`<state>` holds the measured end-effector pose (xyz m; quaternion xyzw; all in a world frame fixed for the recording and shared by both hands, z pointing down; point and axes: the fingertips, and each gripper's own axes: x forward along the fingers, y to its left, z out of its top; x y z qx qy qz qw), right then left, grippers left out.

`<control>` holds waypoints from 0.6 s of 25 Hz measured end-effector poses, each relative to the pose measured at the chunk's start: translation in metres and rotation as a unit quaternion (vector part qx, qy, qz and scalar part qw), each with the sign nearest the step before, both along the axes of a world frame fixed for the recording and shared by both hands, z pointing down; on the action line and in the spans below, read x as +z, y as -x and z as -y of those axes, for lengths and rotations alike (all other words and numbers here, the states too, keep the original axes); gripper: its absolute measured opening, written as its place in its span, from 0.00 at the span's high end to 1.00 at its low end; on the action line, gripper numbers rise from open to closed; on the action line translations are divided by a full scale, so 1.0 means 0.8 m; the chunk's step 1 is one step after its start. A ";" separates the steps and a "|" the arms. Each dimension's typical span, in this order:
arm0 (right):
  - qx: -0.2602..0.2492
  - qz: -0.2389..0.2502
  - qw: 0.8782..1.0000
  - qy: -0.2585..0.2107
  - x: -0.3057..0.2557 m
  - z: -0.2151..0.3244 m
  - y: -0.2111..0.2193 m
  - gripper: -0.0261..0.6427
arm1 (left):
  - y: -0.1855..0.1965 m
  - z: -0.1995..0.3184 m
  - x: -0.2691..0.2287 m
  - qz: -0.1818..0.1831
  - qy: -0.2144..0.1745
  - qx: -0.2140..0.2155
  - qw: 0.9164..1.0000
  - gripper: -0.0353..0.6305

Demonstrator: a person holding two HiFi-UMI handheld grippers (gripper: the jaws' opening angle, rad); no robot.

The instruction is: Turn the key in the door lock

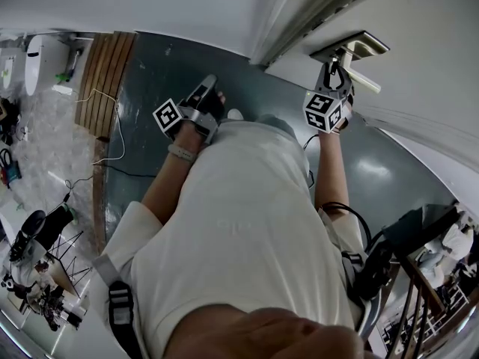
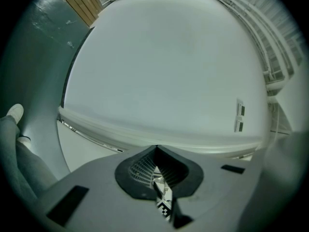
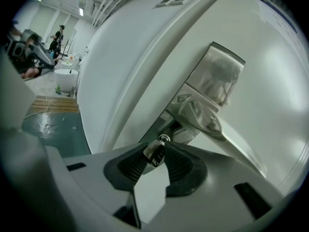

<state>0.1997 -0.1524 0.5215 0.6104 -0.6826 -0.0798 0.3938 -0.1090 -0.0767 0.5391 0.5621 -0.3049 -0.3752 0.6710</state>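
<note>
A white door [image 3: 270,81] carries a metal lock plate [image 3: 212,81] with a silver lever handle [image 3: 200,115] below it. A small silver key [image 3: 156,150] sits in the lock under the handle. My right gripper [image 3: 155,154] is shut on the key, its dark ribbed pads pinching the key's head. In the head view my right gripper [image 1: 334,77] reaches up to the lock plate [image 1: 352,47]. My left gripper [image 1: 203,92] hangs lower left, away from the door. Seen in the left gripper view, my left gripper [image 2: 157,170] is shut with nothing in it, facing a white wall.
The door frame [image 1: 299,21] runs diagonally beside the lock. The floor [image 1: 150,111] is dark green, with a wooden strip [image 1: 105,73] and a white cable [image 1: 116,133] at the left. Equipment and bags [image 1: 37,260] lie at lower left. People stand far off [image 3: 58,35].
</note>
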 end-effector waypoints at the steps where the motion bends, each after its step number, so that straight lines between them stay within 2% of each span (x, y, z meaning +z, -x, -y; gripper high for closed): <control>1: 0.000 0.007 1.000 0.001 0.000 0.000 0.000 0.80 | 0.000 0.000 0.001 0.001 0.001 0.000 1.000 0.94; 7: 0.012 0.062 0.998 0.004 0.000 0.000 -0.001 0.80 | -0.002 0.000 0.001 0.001 0.000 0.001 1.000 0.94; 11: 0.021 0.129 0.991 0.006 -0.001 0.000 0.001 0.80 | -0.002 -0.001 0.000 0.003 0.000 0.001 1.000 0.94; 15: 0.023 0.166 0.986 0.002 -0.002 -0.001 -0.002 0.80 | -0.003 -0.003 0.001 0.002 0.002 0.000 1.000 0.94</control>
